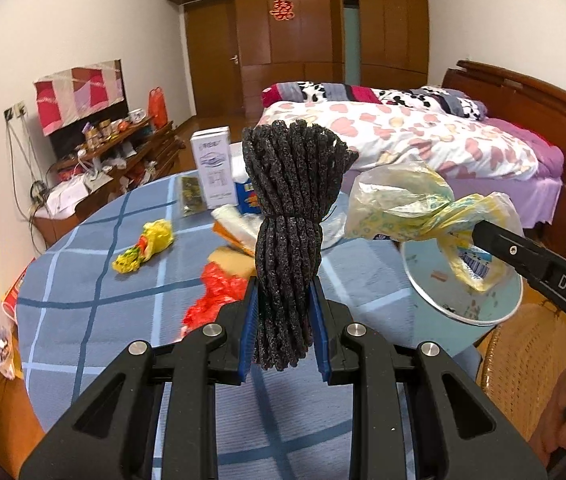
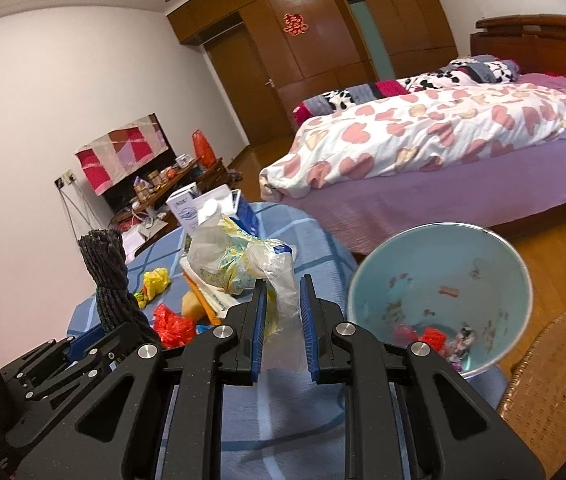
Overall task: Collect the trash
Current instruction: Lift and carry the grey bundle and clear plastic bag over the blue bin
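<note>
The left claw (image 1: 284,328) is reaching forward and level over the blue checked tabletop (image 1: 95,312), its 2 blue pads clenched on the lower part of a black rope bundle (image 1: 291,216), which is standing upright with its long axis vertical and its flared end up. The right claw (image 2: 281,322) is hanging beside it, nearer the pale blue bin (image 2: 439,292) past the tabletop's edge. It is only partly closed, and a twisted yellow-and-clear plastic bag (image 2: 239,264) is running between its pads, bulk pointing away from the camera.
</note>
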Action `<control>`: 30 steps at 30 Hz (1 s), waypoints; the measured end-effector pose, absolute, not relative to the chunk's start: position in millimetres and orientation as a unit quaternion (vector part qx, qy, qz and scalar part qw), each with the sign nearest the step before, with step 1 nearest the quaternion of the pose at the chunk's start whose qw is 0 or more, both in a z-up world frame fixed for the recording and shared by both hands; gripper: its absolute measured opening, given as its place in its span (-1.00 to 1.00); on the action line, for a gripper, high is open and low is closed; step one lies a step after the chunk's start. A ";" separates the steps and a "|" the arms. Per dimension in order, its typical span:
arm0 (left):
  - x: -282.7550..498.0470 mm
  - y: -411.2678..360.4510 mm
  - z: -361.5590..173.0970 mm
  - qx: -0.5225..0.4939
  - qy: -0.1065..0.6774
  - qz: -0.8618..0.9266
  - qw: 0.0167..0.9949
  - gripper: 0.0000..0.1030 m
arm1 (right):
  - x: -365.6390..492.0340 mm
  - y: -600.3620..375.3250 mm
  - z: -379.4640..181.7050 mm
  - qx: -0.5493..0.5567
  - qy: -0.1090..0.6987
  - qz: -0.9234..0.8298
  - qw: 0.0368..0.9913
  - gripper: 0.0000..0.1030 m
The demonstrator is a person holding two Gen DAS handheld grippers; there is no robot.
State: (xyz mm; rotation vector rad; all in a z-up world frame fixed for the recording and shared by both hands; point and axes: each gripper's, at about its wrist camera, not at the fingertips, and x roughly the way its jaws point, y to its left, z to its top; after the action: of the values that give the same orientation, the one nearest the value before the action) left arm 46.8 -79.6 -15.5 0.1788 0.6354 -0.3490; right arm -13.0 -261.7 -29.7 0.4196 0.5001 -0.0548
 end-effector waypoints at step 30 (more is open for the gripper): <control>22.3 -182.9 -17.7 0.148 0.301 -0.244 0.910 -0.53 | -63.8 -344.8 -43.3 0.245 0.224 -0.143 0.932 -0.65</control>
State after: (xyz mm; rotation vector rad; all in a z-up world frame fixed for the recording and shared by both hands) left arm 22.3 -182.9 -17.7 0.3049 0.6201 -0.5035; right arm -63.8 -344.8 -43.3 0.5019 0.4577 -0.2930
